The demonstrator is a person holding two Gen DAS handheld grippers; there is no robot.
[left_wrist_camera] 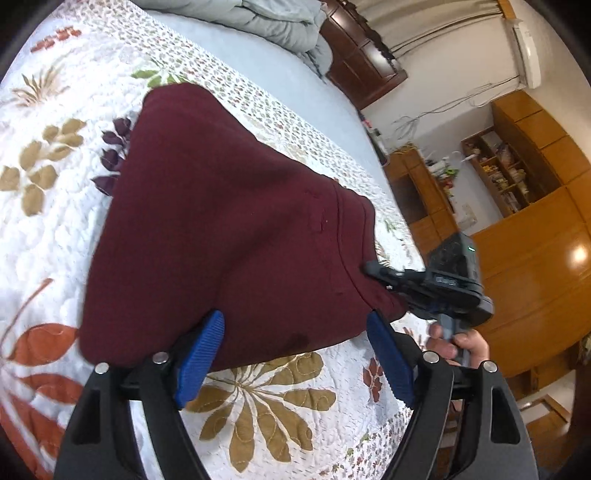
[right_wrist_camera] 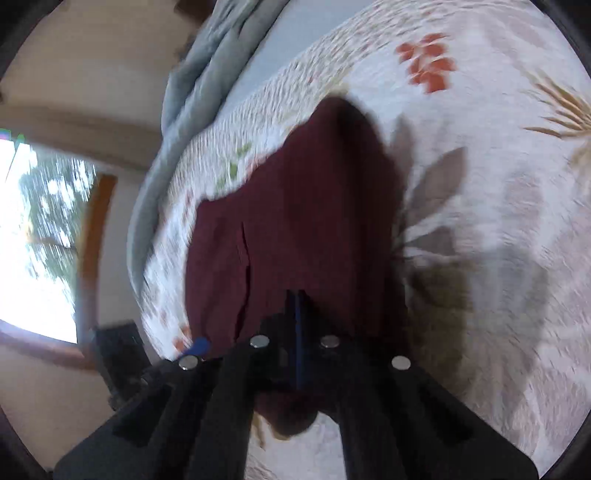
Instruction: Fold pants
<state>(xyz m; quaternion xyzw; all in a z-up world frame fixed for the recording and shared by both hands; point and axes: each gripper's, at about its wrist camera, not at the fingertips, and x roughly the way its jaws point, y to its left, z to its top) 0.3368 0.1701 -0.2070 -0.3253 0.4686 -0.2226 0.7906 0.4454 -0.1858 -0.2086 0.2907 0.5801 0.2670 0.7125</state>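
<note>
Dark maroon pants (left_wrist_camera: 229,229) lie folded on the floral quilt, waistband toward the right. My left gripper (left_wrist_camera: 295,354) is open, its blue pads (left_wrist_camera: 199,362) standing wide at the near edge of the pants, holding nothing. My right gripper (left_wrist_camera: 376,267) is shut on the waistband corner at the right. In the right wrist view the right gripper (right_wrist_camera: 297,295) is closed on the maroon pants (right_wrist_camera: 295,206), which hang forward from it toward the bed. The left gripper's blue pad (right_wrist_camera: 199,345) shows at the lower left.
The white quilt (left_wrist_camera: 59,206) with leaf and flower prints covers the bed. A grey duvet (left_wrist_camera: 266,18) is bunched at the far end. Wooden cabinets (left_wrist_camera: 535,258) and shelves stand to the right. A window (right_wrist_camera: 37,236) is at the left in the right wrist view.
</note>
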